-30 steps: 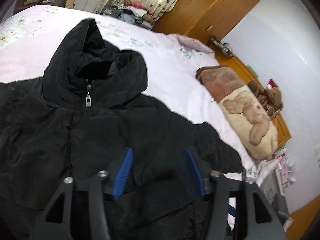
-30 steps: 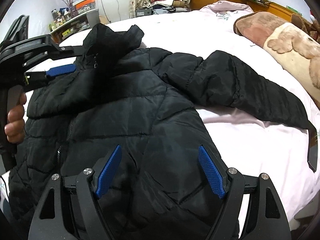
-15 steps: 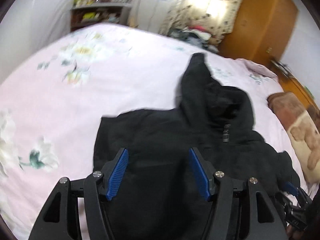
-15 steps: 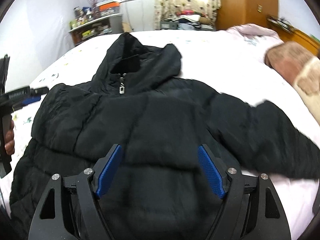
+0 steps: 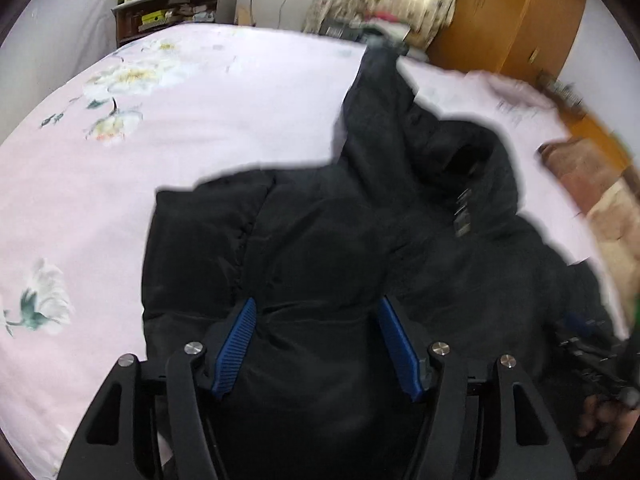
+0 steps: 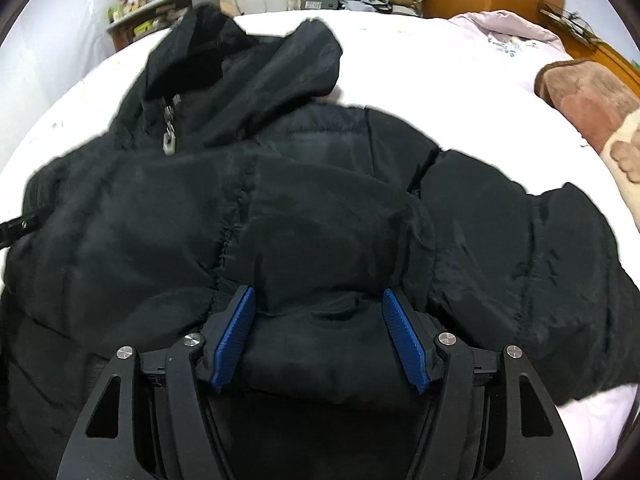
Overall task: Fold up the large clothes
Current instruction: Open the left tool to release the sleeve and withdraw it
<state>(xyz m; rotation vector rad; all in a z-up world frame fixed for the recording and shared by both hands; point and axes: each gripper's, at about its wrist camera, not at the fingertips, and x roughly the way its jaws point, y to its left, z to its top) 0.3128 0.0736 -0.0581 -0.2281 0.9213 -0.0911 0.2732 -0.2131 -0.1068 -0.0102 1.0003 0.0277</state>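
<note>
Our jacket (image 6: 304,208) lies spread on the bed (image 5: 120,184). Right gripper (image 6: 316,336) is closing on a puffy fold; left gripper (image 5: 316,344) straddles fabric, half open. Slick padding could slip free.

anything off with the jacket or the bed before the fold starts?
Nothing damaged or spilled. The black jacket lies front up on the bed, zipped, but not squared: its hood is rumpled and leans to one side, and the sleeve is stretched out sideways. The right gripper is closing around a puffed fold of fabric.
</note>
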